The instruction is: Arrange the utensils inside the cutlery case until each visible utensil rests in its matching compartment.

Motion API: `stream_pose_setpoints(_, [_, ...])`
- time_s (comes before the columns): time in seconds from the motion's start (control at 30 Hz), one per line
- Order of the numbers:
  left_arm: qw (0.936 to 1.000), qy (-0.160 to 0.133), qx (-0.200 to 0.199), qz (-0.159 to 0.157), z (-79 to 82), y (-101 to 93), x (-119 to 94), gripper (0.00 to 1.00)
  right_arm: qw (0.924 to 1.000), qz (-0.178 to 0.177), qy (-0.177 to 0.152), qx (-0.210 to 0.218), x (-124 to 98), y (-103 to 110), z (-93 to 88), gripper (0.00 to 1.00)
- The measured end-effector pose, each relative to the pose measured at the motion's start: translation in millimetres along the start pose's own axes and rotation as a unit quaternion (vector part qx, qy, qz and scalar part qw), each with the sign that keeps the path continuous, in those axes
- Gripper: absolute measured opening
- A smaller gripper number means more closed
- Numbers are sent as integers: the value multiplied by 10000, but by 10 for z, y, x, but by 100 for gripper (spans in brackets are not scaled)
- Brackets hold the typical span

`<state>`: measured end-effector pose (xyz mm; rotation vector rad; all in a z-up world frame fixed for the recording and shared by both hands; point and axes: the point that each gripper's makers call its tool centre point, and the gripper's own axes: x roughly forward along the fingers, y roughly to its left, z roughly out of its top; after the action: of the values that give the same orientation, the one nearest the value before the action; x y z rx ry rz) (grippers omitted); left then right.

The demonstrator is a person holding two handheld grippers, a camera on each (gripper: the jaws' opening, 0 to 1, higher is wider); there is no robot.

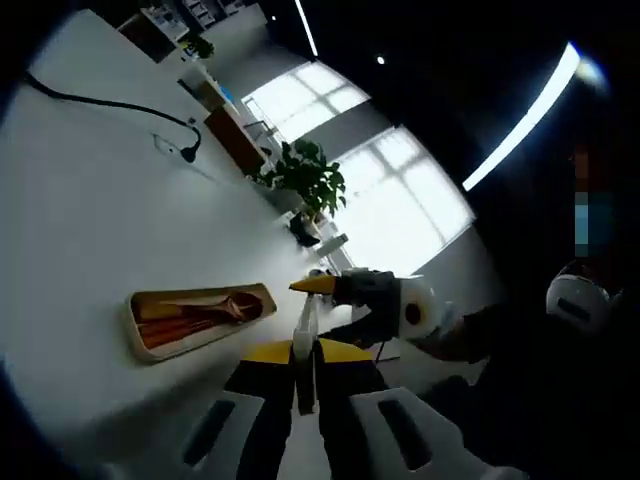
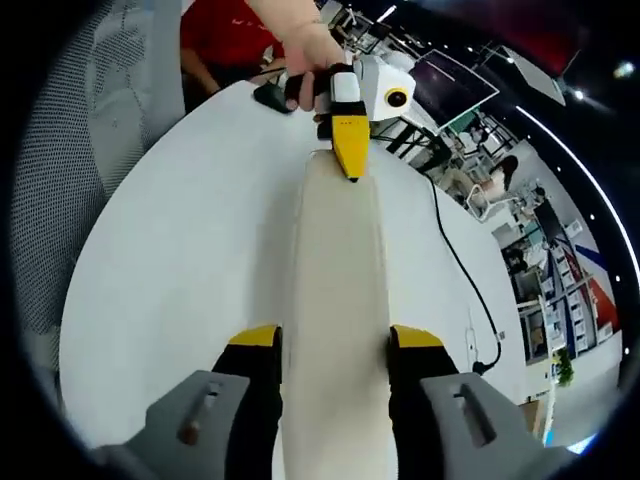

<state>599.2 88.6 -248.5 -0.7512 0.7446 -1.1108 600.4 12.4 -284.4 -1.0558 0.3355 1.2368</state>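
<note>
The open cutlery case (image 1: 140,335), a tan tray, lies on the white table (image 1: 90,230) with wooden utensils (image 1: 205,310) inside. Its long cream lid (image 2: 335,260) is held up between both grippers. My right gripper (image 2: 335,340) is shut on the lid's near end, its yellow-tipped jaws pressed against the two long sides. At the lid's far end my left gripper (image 2: 350,140) is shut on it, with a hand (image 2: 310,50) on that gripper. In the left gripper view the lid (image 1: 306,320) appears edge-on as a thin strip between my left gripper (image 1: 305,352), with the right gripper (image 1: 350,290) beyond it.
A black cable (image 1: 120,105) with a plug lies on the far part of the table; it also shows as a cable (image 2: 460,270) right of the lid. A small black object (image 2: 270,97) sits near the table edge. A mesh chair (image 2: 70,150) and a potted plant (image 1: 305,175) stand off the table.
</note>
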Motion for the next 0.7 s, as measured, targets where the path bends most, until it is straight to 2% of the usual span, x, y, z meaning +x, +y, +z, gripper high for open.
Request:
stream_pose_setpoints(0.1, [9996, -226, -117, 137, 126, 101, 13, 9, 9994, 199, -38, 292, 61, -40, -17, 40])
stream_pose_setpoints(0.13, [9986, -355, -208, 338, 189, 191, 12, 10, 9989, 254, -74, 389, 82, -61, -18, 40])
stream_pose_setpoints(0.17, [9983, -389, -244, 363, 215, 225, 14, 10, 9980, 329, -95, 528, 116, -107, -27, 40])
stream_pose_setpoints(0.27, [9974, -374, -350, 514, 270, 373, 13, 11, 9976, 450, -55, 514, 188, -202, -49, 40])
stream_pose_setpoints(0.4, [9961, -380, -375, 703, 314, 490, 15, 12, 9931, 767, -72, 888, 308, -210, -80, 40])
stream_pose_setpoints(0.53, [9939, -347, -328, 995, 313, 679, 29, 14, 9849, 1106, -70, 1332, 394, -175, -119, 40])
stream_pose_setpoints(0.6, [9923, -346, -319, 1141, 306, 763, 36, 15, 9860, 1091, -28, 1263, 439, -202, -163, 40])
stream_pose_setpoints(0.7, [9906, -318, -262, 1305, 289, 848, 58, 16, 9825, 1250, 35, 1379, 470, -177, -201, 40])
